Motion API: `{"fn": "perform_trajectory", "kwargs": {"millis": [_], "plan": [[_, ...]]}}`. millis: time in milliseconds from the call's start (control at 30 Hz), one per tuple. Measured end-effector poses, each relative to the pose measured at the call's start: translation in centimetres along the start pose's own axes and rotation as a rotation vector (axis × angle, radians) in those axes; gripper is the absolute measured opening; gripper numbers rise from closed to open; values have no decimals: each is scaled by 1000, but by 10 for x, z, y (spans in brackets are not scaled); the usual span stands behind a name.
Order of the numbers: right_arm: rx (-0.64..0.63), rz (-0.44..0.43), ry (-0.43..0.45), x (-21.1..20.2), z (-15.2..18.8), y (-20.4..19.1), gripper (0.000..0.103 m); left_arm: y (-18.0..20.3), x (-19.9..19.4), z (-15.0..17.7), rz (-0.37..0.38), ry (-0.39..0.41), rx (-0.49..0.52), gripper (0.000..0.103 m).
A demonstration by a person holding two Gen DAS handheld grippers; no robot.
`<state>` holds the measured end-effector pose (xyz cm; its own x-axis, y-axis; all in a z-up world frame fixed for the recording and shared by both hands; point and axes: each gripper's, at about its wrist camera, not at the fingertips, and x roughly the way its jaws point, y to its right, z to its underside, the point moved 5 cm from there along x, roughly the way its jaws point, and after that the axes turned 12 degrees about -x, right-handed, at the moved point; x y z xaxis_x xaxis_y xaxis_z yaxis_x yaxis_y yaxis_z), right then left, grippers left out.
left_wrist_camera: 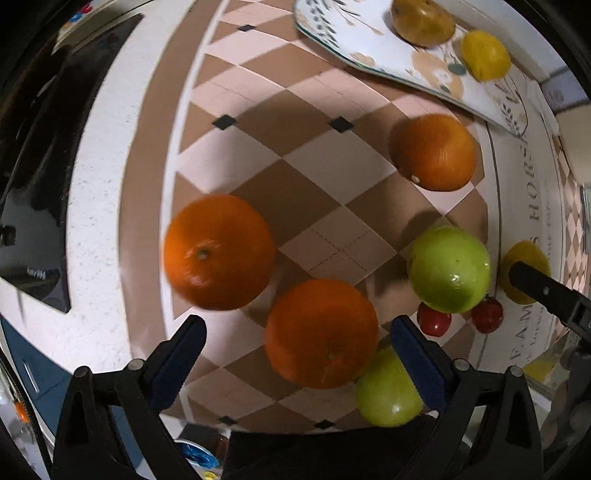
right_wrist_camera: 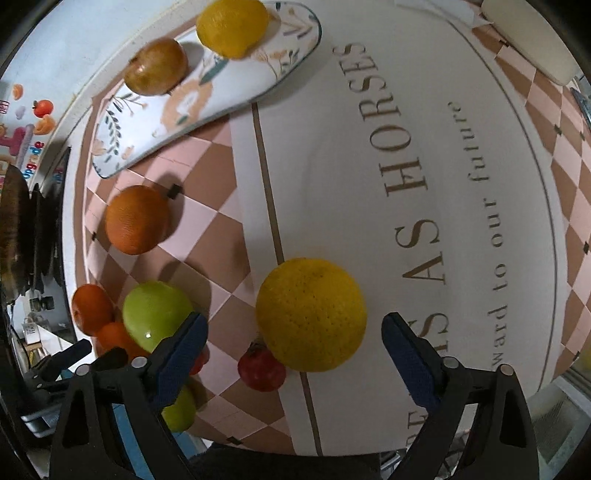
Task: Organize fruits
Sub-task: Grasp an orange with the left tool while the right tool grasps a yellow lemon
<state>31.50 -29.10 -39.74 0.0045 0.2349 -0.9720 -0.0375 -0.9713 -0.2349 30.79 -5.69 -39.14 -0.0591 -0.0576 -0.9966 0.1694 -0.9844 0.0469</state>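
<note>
In the left wrist view my left gripper (left_wrist_camera: 295, 332) is open above an orange (left_wrist_camera: 321, 332) that lies between its fingers. Two more oranges (left_wrist_camera: 219, 251) (left_wrist_camera: 436, 151) lie on the checked cloth. Two green apples (left_wrist_camera: 448, 267) (left_wrist_camera: 386, 391) and two small red fruits (left_wrist_camera: 434, 323) sit to the right. In the right wrist view my right gripper (right_wrist_camera: 293, 334) is open around a large yellow citrus (right_wrist_camera: 310, 314), with a red fruit (right_wrist_camera: 260, 369) beside it. A floral plate (right_wrist_camera: 192, 107) holds a brown pear (right_wrist_camera: 155, 66) and a lemon (right_wrist_camera: 231, 26).
The checked cloth (left_wrist_camera: 295, 147) has a white lettered panel (right_wrist_camera: 406, 184). A white counter edge (left_wrist_camera: 96, 184) and a dark appliance (left_wrist_camera: 33, 184) lie left. A cream object (right_wrist_camera: 532, 40) sits at the far right corner. The right gripper's finger (left_wrist_camera: 546, 291) shows in the left view.
</note>
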Motion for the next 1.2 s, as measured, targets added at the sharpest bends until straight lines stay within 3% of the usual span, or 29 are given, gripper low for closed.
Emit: {"fn": "perform_trajectory", "kwargs": {"millis": [100,200,233,267,433,733,867,1033,1200], "plan": [[-8,21,0,7,0,1,76,3,2,4,-17,16,20,98],[-33,52,17,7,0,2,62,5,2,9,-28,30,51,88],[-46,41,0,7,1,1,62,7,2,11,3,20,53,76],[-56,35,-13,7,1,-1,62,8,4,14,37,-5,45,70],[-107,30,-39,6,16,-12,62,11,15,22,-6,-24,66,70],[-81,7,-42,6,16,-12,63,11,21,26,12,-28,54,70],[-98,14,-44,5,13,-11,62,18,19,23,-3,-12,84,63],[-108,9,-38,0,9,-17,62,29,-9,17,20,37,98,63],[-110,-41,13,-34,-11,-21,60,49,-66,-9,91,131,117,63]]}}
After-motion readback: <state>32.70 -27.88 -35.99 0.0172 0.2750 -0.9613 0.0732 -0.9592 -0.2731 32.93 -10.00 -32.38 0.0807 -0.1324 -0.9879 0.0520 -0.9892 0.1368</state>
